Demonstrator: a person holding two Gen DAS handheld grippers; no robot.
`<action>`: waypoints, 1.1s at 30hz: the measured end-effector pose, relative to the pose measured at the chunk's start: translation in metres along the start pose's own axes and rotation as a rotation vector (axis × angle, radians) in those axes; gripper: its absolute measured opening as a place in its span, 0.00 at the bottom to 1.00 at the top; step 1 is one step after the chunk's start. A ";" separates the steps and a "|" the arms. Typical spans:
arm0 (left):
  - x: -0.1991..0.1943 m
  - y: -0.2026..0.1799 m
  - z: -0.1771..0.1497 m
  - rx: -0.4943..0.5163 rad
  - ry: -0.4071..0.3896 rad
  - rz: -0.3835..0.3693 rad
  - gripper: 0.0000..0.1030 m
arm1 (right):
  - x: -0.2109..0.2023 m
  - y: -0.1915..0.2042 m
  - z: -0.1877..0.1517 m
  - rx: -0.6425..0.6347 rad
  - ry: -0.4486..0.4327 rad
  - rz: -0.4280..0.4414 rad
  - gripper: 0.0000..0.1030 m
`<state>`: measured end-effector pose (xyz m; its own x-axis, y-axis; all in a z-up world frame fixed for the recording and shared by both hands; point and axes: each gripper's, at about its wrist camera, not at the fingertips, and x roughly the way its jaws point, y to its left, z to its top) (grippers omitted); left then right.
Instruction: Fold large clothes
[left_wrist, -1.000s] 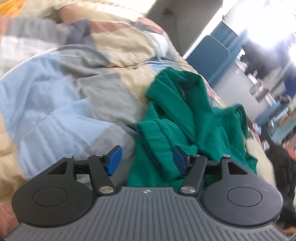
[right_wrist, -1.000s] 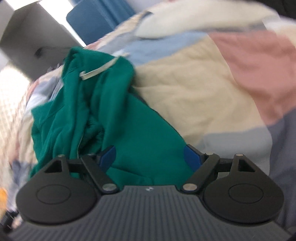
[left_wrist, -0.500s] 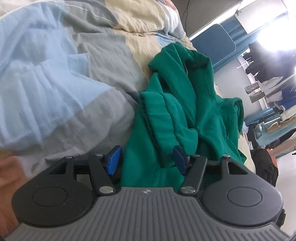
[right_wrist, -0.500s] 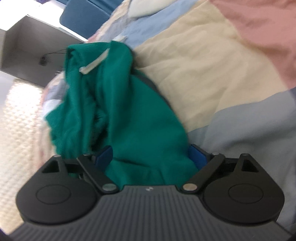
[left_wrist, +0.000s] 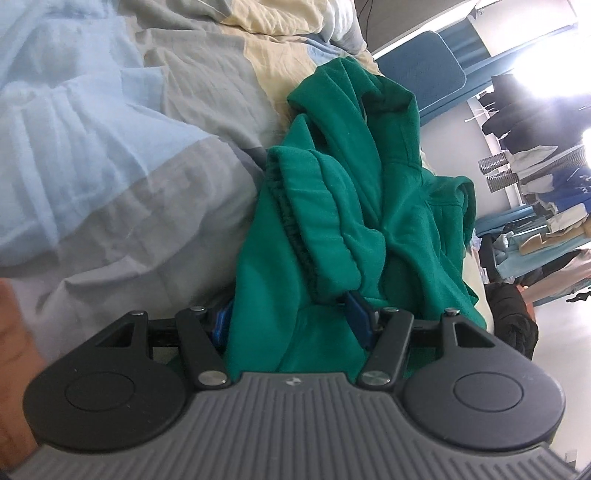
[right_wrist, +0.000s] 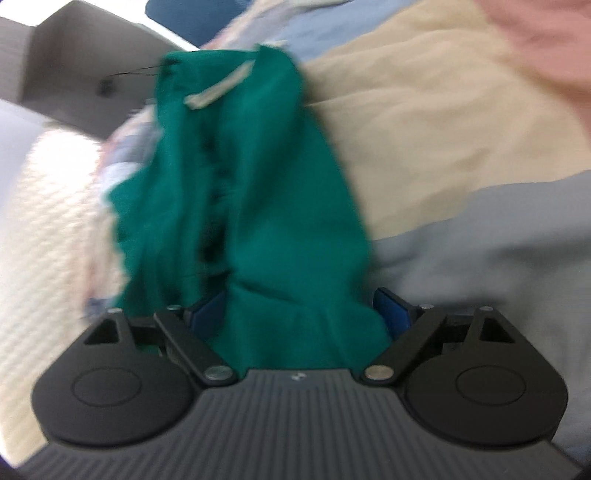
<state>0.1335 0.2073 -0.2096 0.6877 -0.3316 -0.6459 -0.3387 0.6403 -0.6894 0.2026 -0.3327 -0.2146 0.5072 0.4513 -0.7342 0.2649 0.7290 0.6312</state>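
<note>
Green hoodie (left_wrist: 332, 221) is lying in a crumpled heap on a bed, on top of a patchwork quilt (left_wrist: 110, 166) with light blue, grey, cream and pink blocks. You can see the hood up at the far end and a ribbed cuff or hem bunched across the middle, and from the other side a pale drawstring (right_wrist: 218, 88) pokes out near the top of the pile. Left gripper (left_wrist: 291, 325) is pushed right into the near edge of the fabric, blue pads on either side of a fold, jaws about halfway apart; whether they're really squeezing the cloth or just sitting around it, I honestly can't tell from here. Right gripper (right_wrist: 301, 308) is at the opposite side of the same heap, jaws spread wide with a wad of green cloth sitting between them, and they've just been closing in a little; the right-hand pad looks clear of the cloth, so it reads as released to me. That view is pretty blurry. Off past the bed there's a blue chair (left_wrist: 421, 70) and a rack of hanging clothes (left_wrist: 546, 177) by a bright window.
</note>
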 end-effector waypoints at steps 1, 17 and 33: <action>0.000 0.000 0.000 0.000 -0.002 0.002 0.64 | 0.000 -0.002 0.001 0.008 -0.013 -0.023 0.85; 0.009 0.001 -0.004 -0.011 0.055 -0.087 0.65 | 0.016 0.005 -0.012 -0.007 0.171 0.247 0.85; 0.029 -0.011 -0.016 0.082 0.112 -0.098 0.66 | 0.028 0.026 -0.023 -0.138 0.175 0.078 0.42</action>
<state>0.1475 0.1795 -0.2258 0.6375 -0.4673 -0.6126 -0.2166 0.6543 -0.7246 0.2047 -0.2894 -0.2241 0.3691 0.5826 -0.7241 0.1098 0.7463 0.6564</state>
